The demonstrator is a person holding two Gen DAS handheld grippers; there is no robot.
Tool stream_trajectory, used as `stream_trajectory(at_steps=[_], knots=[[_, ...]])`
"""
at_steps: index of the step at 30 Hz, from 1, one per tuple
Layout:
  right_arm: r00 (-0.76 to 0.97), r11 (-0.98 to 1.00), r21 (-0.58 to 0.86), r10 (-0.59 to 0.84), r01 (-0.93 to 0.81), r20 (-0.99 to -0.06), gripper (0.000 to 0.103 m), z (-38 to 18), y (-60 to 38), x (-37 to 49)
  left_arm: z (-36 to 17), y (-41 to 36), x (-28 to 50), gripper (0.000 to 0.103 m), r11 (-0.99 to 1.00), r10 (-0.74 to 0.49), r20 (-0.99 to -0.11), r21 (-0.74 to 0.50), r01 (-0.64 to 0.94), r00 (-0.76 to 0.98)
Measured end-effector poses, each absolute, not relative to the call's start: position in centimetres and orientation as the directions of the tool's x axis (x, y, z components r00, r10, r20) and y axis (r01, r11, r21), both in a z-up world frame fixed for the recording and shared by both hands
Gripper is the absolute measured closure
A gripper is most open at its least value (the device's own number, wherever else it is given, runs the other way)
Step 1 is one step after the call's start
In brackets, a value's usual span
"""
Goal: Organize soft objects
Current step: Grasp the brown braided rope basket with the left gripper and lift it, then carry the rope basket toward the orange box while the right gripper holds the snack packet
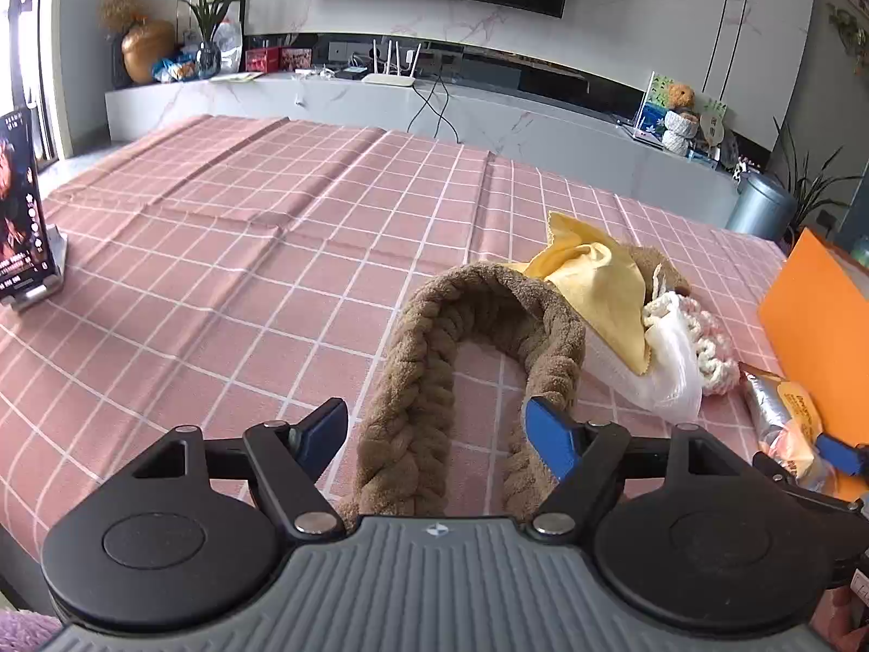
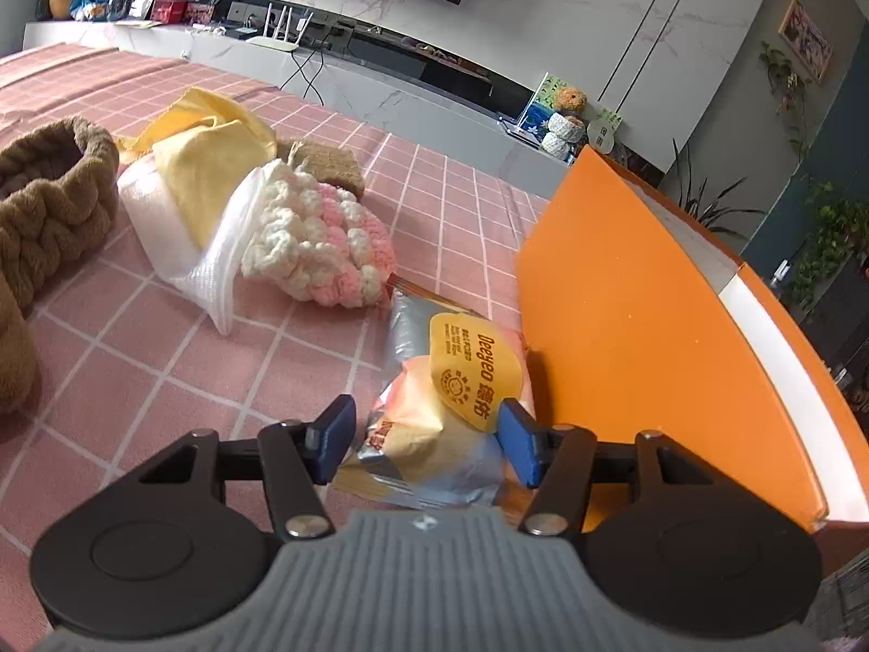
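A brown braided plush band [image 1: 429, 375] lies looped on the pink checked cloth, and my open left gripper [image 1: 437, 434] straddles its near part without closing. Behind it lie a yellow cloth [image 1: 597, 282], a white towel [image 1: 668, 375] and a pink-and-white crocheted piece [image 1: 717, 353]. In the right wrist view my right gripper [image 2: 426, 443] stands open around a foil-wrapped Deeyeo wipes pack [image 2: 451, 396], pads at its sides. The crocheted piece [image 2: 320, 239], white towel [image 2: 179, 239], yellow cloth [image 2: 212, 163], a brown sponge-like pad [image 2: 331, 168] and the band [image 2: 49, 201] lie beyond.
An orange bin [image 2: 641, 320] stands right of the pack, also in the left wrist view [image 1: 820, 320]. A phone on a stand [image 1: 24, 217] is at the table's left edge. A TV console [image 1: 380, 98] runs behind the table.
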State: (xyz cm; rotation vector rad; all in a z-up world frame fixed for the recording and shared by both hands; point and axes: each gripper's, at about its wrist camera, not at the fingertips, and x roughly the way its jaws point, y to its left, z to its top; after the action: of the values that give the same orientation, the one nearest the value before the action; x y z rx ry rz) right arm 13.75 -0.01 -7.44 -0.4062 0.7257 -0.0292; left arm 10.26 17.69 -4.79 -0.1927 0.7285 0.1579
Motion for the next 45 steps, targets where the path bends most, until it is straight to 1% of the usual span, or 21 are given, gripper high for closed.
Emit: stream_trajectory(at_steps=[2, 5, 8, 9, 12, 14, 17, 19, 20, 21, 23, 28, 32, 34, 35, 37, 38, 39, 40, 43, 45], knots=[[0.754, 0.924, -0.362, -0.151, -0.121, -0.639, 0.049, -7.5, -0.1, 13.7, -5.0, 18.1, 10.6, 0.014, 0.968, 0.047, -0.687, -0.148, -0.203, 0.725], [0.760, 0.929, -0.347, -0.130, -0.132, -0.637, 0.054, -7.3, -0.2, 13.4, -5.9, 18.9, 11.6, 0.014, 0.950, -0.045, -0.727, -0.244, -0.196, 0.685], [0.757, 0.936, -0.316, -0.091, -0.158, -0.647, 0.056, -6.7, 0.1, 12.5, -6.0, 19.0, 11.7, 0.014, 0.924, -0.122, -0.708, -0.337, -0.181, 0.695], [0.753, 0.938, -0.302, -0.075, -0.169, -0.654, 0.056, -6.5, 0.2, 12.2, -5.8, 18.6, 11.7, 0.013, 0.925, -0.138, -0.702, -0.344, -0.163, 0.699], [0.742, 0.943, -0.267, -0.032, -0.200, -0.669, 0.057, -5.9, 0.8, 10.9, -5.1, 17.2, 11.9, 0.009, 0.936, -0.165, -0.703, -0.333, -0.115, 0.692], [0.735, 0.940, -0.252, -0.001, -0.231, -0.678, 0.057, -5.6, 1.4, 10.2, -5.0, 16.3, 12.3, 0.008, 0.940, -0.171, -0.718, -0.324, -0.107, 0.675], [0.733, 0.925, -0.261, 0.027, -0.276, -0.680, 0.056, -5.7, 2.4, 9.4, -5.2, 15.2, 13.2, 0.009, 0.956, -0.119, -0.749, -0.265, -0.130, 0.652], [0.736, 0.924, -0.269, 0.021, -0.273, -0.676, 0.055, -5.5, 2.2, 9.4, -5.5, 14.4, 13.6, 0.015, 0.971, -0.059, -0.773, -0.192, -0.145, 0.632], [0.741, 0.927, -0.262, 0.024, -0.267, -0.672, 0.051, -5.3, 1.9, 9.4, -5.6, 14.0, 13.7, 0.015, 0.978, -0.021, -0.783, -0.146, -0.152, 0.621], [0.747, 0.933, -0.253, 0.025, -0.257, -0.664, 0.039, -5.0, 1.7, 9.5, -5.7, 13.8, 13.7, 0.015, 0.980, -0.001, -0.786, -0.125, -0.157, 0.618], [0.750, 0.943, -0.221, 0.041, -0.247, -0.660, 0.024, -4.4, 1.1, 9.9, -5.8, 14.0, 13.8, 0.016, 0.978, 0.006, -0.792, -0.123, -0.169, 0.611], [0.687, 0.979, -0.061, 0.091, -0.194, -0.721, 0.022, -4.0, -1.0, 13.0, -6.0, 14.0, 14.0, 0.016, 0.976, 0.008, -0.798, -0.124, -0.177, 0.602], [0.615, 0.989, 0.043, 0.122, -0.141, -0.779, 0.021, -5.1, -2.6, 15.1, -6.5, 14.2, 14.4, 0.026, 0.975, 0.016, -0.808, -0.118, -0.188, 0.588], [0.591, 0.988, 0.092, 0.150, -0.127, -0.792, 0.025, -5.6, -3.3, 15.4, -6.7, 14.4, 14.5, 0.034, 0.974, 0.013, -0.810, -0.124, -0.192, 0.587], [0.580, 0.986, 0.112, 0.165, -0.127, -0.798, 0.031, -5.8, -3.5, 15.4, -6.8, 14.4, 14.5, 0.037, 0.973, 0.012, -0.809, -0.125, -0.193, 0.587], [0.572, 0.985, 0.114, 0.169, -0.132, -0.802, 0.034, -6.1, -3.4, 15.2, -6.8, 14.4, 14.4, 0.051, 0.975, 0.012, -0.806, -0.123, -0.188, 0.592], [0.577, 0.985, 0.102, 0.166, -0.141, -0.799, 0.036, -6.1, -3.2, 15.0, -6.7, 14.3, 14.4, 0.054, 0.976, 0.010, -0.804, -0.123, -0.182, 0.595], [0.580, 0.984, 0.096, 0.168, -0.153, -0.797, 0.039, -6.0, -3.0, 14.9, -6.7, 14.3, 14.3, 0.063, 0.977, 0.004, -0.802, -0.125, -0.175, 0.598], [0.581, 0.983, 0.089, 0.168, -0.162, -0.796, 0.040, -5.9, -2.9, 14.8, -6.6, 14.2, 14.3, 0.069, 0.978, -0.001, -0.798, -0.127, -0.167, 0.602], [0.584, 0.981, 0.073, 0.166, -0.179, -0.795, 0.048, -5.6, -3.0, 14.4, -6.3, 14.0, 13.7, 0.075, 0.978, -0.001, -0.784, -0.129, -0.161, 0.620], [0.584, 0.980, 0.069, 0.168, -0.188, -0.794, 0.052, -5.4, -3.1, 14.0, -6.2, 14.0, 13.3, 0.077, 0.976, -0.002, -0.776, -0.140, -0.169, 0.631]])
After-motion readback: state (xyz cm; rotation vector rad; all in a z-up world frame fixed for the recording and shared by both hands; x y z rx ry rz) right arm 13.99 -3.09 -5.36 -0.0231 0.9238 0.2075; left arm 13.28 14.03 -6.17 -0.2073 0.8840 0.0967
